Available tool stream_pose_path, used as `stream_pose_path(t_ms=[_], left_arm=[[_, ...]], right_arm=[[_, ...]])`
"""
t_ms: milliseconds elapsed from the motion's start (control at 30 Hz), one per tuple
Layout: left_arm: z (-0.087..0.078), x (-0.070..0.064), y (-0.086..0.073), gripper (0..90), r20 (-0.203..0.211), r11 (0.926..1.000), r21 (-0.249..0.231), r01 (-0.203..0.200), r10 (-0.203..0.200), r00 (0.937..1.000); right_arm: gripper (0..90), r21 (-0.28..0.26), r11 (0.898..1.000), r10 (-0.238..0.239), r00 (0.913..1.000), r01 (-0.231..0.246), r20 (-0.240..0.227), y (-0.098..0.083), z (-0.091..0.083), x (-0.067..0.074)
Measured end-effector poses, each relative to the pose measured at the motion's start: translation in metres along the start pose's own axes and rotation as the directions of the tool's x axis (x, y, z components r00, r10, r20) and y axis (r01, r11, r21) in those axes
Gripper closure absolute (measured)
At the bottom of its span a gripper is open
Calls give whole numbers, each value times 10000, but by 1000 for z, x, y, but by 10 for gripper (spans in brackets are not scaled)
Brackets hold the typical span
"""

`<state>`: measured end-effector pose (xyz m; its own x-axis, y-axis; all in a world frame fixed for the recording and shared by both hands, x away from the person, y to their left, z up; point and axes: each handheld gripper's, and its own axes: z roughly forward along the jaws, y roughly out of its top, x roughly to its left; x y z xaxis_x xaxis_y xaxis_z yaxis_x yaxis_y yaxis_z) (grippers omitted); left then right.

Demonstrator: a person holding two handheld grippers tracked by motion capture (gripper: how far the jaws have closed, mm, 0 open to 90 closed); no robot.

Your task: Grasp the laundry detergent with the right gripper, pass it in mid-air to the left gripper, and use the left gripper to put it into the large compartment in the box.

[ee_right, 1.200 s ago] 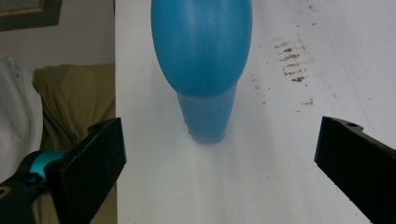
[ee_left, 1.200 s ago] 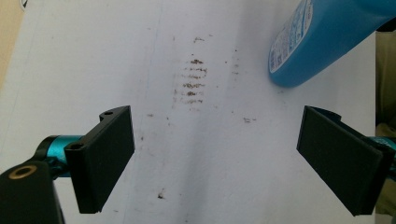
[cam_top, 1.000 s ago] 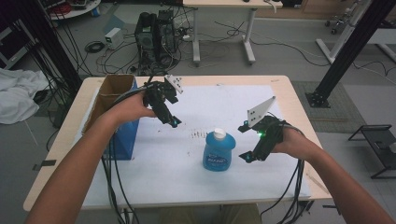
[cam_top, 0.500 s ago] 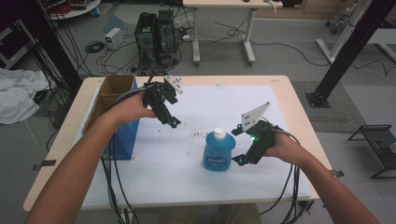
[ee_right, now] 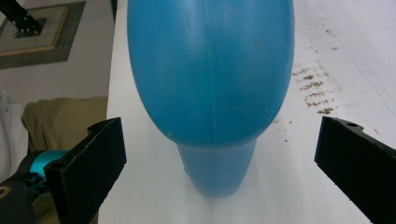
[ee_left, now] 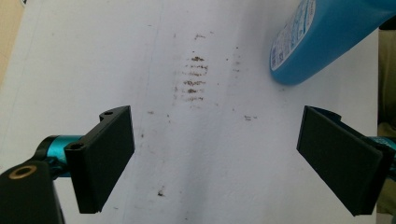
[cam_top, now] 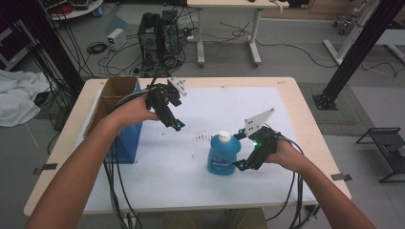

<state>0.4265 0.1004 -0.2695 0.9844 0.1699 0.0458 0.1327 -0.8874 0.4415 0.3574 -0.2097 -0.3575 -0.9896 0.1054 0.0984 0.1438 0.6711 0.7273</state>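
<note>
R gripper [cam_top: 242,165] is nearest, low at the near-right of the blue bottle [cam_top: 223,155], jaws spread wide and lined up on the body; in the right gripper view the bottle [ee_right: 211,88] sits dead centre between them, no contact yet. Bottle stands upright on the white table cover [cam_top: 267,109], roughly mid-table, white cap [cam_top: 224,137] on top. Looks like the grasp approach is the step in hand. To do it well imo: push fwd till the pads straddle the widest part of the body, keep the gripper level, close slow & even. Plastic is smooth and rounded, so an off-centre pinch could squirt it out or tip it; grab mid-height or lower, not near the cap. Farther back, L gripper [cam_top: 175,125] hovers above the cover, also spread, nothing between the jaws; the left gripper view has the bottle [ee_left: 322,37] off to one side and brown smudges [ee_left: 192,81] on the cover below. Keep L clear or use it to steady the top. Behind it, a blue cardboard box [cam_top: 119,117] at the far-left table edge.
</note>
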Motion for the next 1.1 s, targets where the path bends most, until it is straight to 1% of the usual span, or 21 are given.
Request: stream_pose_path(t_ms=[33, 67, 100, 133, 167, 200, 267, 400, 533, 567, 700, 767, 800, 833, 1000, 1033, 1067, 1100], left_arm=[[0, 0, 0, 112, 12, 10000, 17, -18, 18, 10000], [1, 0, 0, 112, -17, 10000, -17, 31, -31, 10000], [0, 1, 0, 112, 26, 10000, 84, -36, 35, 10000], [3, -1, -1, 112, -30, 9996, -179, 236, -237, 9997], [2, 0, -1, 112, 6, 10000, 12, 17, -17, 10000], [2, 0, -1, 112, 28, 10000, 18, 26, -26, 10000], [2, 0, -1, 112, -5, 10000, -15, 37, -37, 10000], [2, 1, -1, 112, 0, 10000, 17, 57, -57, 10000], [2, 1, -2, 112, 6, 10000, 27, 64, -64, 10000], [2, 1, -2, 112, -5, 10000, 65, 48, -48, 10000], [2, 0, -1, 112, 1, 9999, 76, 66, -66, 10000], [1, 1, -1, 113, 3, 9999, 107, 33, -33, 10000], [2, 0, -2, 112, -4, 9999, -39, 167, -167, 9999], [2, 1, -2, 112, -29, 10000, 44, 53, -53, 10000], [2, 1, -2, 112, -63, 10000, 38, 58, -58, 10000], [3, 0, -2, 113, -44, 9998, -41, 171, -171, 9998], [2, 1, -2, 112, -34, 10000, 50, 62, -61, 10000], [2, 1, -2, 113, -50, 10000, 83, 46, -45, 10000]], right_arm=[[11, -72, 10000, 54, 10000, -53, 30, -1, 1, 0], [11, -267, 9996, 92, 10000, -92, 19, -3, 3, -1], [11, -267, 9996, 92, 10000, -92, 19, -3, 3, -1], [10, -300, 9994, 185, 9998, -185, 6, -4, 4, -1], [10, -366, 9992, 152, 9999, -152, -14, -5, 5, -1], [10, -478, 9987, 170, 9999, -171, -27, -6, 7, -1], [10, -533, 9983, 240, 9997, -242, -46, -7, 9, -1], [11, -765, 9968, 230, 9997, -237, -92, -9, 11, -2], [10, -1139, 9926, 430, 9991, -432, -40, -11, 15, -1], [11, -1228, 9918, 361, 9993, -366, -61, -12, 16, -2], [11, -1517, 9875, 433, 9990, -437, -60, -14, 22, -1], [11, -1561, 9868, 428, 9991, -434, -70, -15, 24, -1], [11, -1592, 9862, 455, 9989, -458, -58, -15, 25, -1], [11, -1680, 9848, 445, 9990, -449, -61, -15, 26, -1], [11, -1956, 9792, 551, 9985, -545, -23, -18, 29, -1], [11, -2021, 9777, 574, 9983, -568, -29, -18, 29, -1], [11, -2025, 9778, 555, 9985, -544, -5, -18, 30, 0], [11, -2054, 9772, 542, 9985, -531, -1, -18, 31, 0]])
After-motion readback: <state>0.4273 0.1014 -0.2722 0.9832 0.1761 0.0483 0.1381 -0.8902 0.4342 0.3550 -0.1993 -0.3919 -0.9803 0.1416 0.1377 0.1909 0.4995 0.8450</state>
